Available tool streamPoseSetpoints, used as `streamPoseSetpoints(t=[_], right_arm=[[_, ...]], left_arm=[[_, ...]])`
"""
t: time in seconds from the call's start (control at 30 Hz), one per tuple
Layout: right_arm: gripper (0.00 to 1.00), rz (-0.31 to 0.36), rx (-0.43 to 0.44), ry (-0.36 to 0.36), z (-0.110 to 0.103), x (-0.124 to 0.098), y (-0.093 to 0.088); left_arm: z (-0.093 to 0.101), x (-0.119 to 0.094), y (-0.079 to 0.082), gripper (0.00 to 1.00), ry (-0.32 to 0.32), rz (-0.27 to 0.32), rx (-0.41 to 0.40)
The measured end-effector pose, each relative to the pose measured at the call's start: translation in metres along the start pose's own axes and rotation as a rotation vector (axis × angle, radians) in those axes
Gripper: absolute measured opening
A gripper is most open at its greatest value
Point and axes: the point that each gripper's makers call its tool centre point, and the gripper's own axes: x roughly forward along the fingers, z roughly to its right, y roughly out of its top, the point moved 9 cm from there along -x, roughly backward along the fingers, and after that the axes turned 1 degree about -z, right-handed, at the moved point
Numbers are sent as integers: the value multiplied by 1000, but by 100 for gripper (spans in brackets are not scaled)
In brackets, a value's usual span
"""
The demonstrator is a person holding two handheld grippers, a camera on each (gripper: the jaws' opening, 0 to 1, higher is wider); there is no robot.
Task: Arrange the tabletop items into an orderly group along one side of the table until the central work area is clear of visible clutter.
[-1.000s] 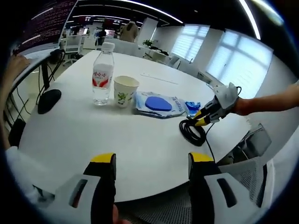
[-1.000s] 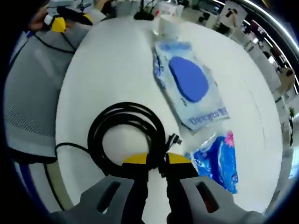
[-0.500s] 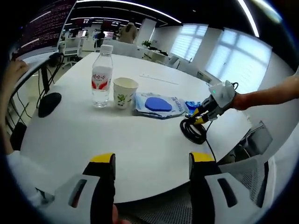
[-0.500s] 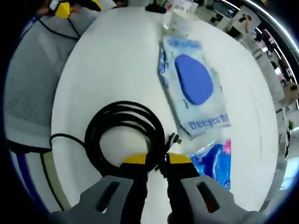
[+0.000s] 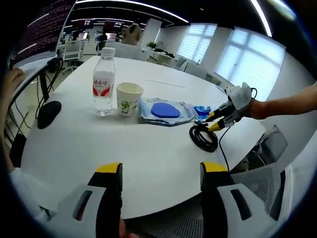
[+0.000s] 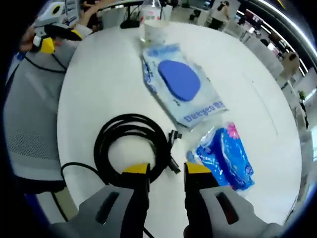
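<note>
A round white table [image 5: 138,144] carries a water bottle [image 5: 103,82], then a paper cup [image 5: 129,98] just beside it, a wet-wipes pack [image 5: 165,111], a small blue packet [image 5: 201,111] and a coiled black cable [image 5: 203,138] near the edge. A black mouse [image 5: 47,108] lies well apart.

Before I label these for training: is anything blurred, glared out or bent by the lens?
Left gripper view: fisheye bends the table edge and windows, which are bright but not blown out; bottle and cup are sharp. Right gripper view: the cable and wipes pack are sharp with readable print, the edges curve and smear, and shadows are soft.
</note>
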Motion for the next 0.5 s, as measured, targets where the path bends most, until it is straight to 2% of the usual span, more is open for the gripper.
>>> streamPoseSetpoints(t=[0.1, 0.3, 0.4, 0.5], right_arm=[[28, 74, 119, -11, -5, -8, 0], [36, 164, 244, -35, -21, -29, -9], [39, 211, 285, -39, -31, -39, -15], [43, 215, 295, -35, -42, -46, -22]], left_arm=[[-4, 0, 3, 64, -2, 2, 7], [-13, -2, 8, 64, -1, 4, 15], [-17, -3, 9, 64, -1, 6, 18], [-21, -5, 10, 64, -1, 4, 25]])
